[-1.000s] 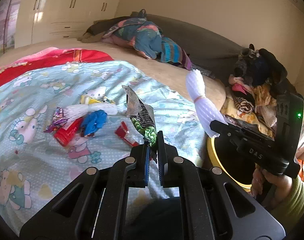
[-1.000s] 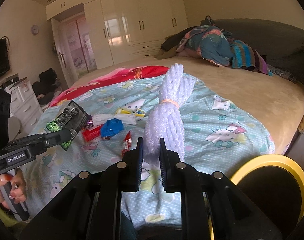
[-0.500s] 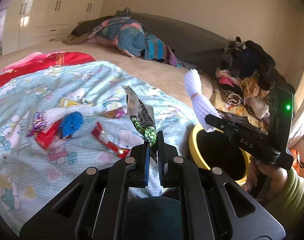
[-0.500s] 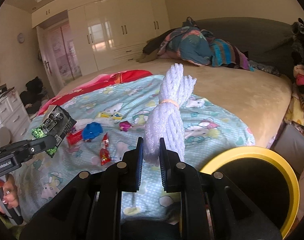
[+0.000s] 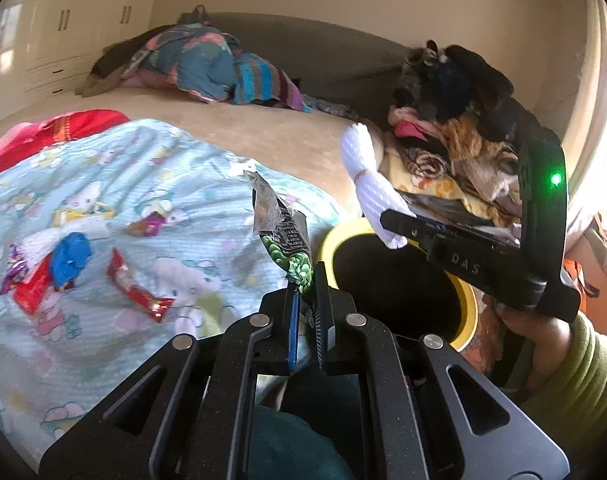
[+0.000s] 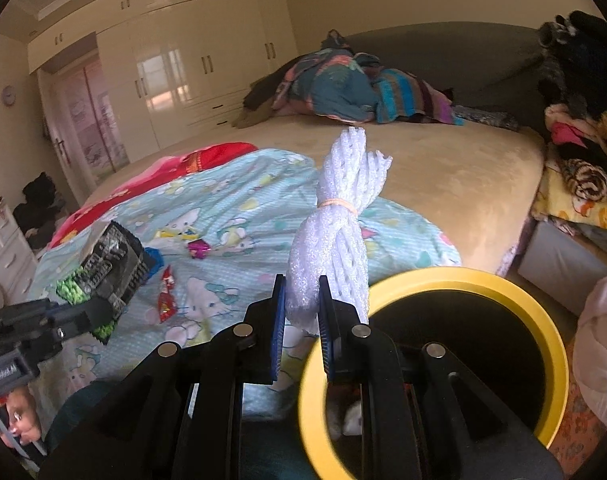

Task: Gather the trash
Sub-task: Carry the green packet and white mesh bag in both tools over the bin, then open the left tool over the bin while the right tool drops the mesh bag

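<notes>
My left gripper [image 5: 306,280] is shut on a green and black snack wrapper [image 5: 284,236], held upright over the bed's edge, just left of the yellow-rimmed bin [image 5: 465,300]. The wrapper also shows in the right wrist view [image 6: 107,272]. My right gripper [image 6: 301,292] is shut on a white foam net bundle [image 6: 335,224] tied with an orange band, held above the bin's rim [image 6: 415,276]. The bundle also shows in the left wrist view [image 5: 369,184], over the bin. Loose wrappers lie on the blue blanket: a red one [image 5: 137,292], a blue one [image 5: 69,254] and others.
The bed [image 5: 287,140] carries a pile of clothes [image 5: 207,64] at the far end. A stack of fabrics and dark plush items [image 5: 451,120] stands right of the bin. White wardrobes [image 6: 191,68] line the far wall.
Both grippers have moved right, off the blanket toward the bin. The bin now fills more of both views, and the foam bundle hangs over its rim. Both holds are unchanged.
</notes>
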Motion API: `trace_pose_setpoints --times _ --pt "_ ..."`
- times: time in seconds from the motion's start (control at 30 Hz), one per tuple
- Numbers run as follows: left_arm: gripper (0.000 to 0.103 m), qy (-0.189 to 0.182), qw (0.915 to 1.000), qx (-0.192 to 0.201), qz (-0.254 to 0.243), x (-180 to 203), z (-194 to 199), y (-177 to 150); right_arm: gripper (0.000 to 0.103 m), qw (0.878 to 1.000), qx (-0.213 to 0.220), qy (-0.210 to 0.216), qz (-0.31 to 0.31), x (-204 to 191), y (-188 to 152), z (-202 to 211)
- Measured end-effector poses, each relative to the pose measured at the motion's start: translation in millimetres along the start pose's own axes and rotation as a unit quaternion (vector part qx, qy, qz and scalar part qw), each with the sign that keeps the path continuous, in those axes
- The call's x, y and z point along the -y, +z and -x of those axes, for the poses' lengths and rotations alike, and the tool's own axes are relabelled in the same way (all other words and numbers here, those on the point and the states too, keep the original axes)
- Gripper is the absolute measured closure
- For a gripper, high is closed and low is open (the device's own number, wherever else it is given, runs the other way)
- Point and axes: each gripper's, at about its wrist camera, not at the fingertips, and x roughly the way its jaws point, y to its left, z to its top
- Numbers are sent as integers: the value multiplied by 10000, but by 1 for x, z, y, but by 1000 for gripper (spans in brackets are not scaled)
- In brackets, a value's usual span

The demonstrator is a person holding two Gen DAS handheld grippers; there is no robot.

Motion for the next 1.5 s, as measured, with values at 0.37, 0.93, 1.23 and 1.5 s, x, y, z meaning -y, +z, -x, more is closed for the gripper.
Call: trace_pose_setpoints --times 0.37,0.93,1.23,1.5 --pt "99 -214 9990 -243 -299 28 -27 0 88 9983 -129 -435 -364 38 -17 7" --pt "99 -795 9883 -1200 -500 69 -115 -3 88 9899 -789 -705 -941 95 -61 -14" --pt "31 -595 9893 -1162 -656 76 -135 1 77 9847 -981 -715 -1248 121 -76 -20" --pt "11 -194 9962 -773 -364 54 -113 8 46 9824 -775 -964 -1401 127 -74 -13"
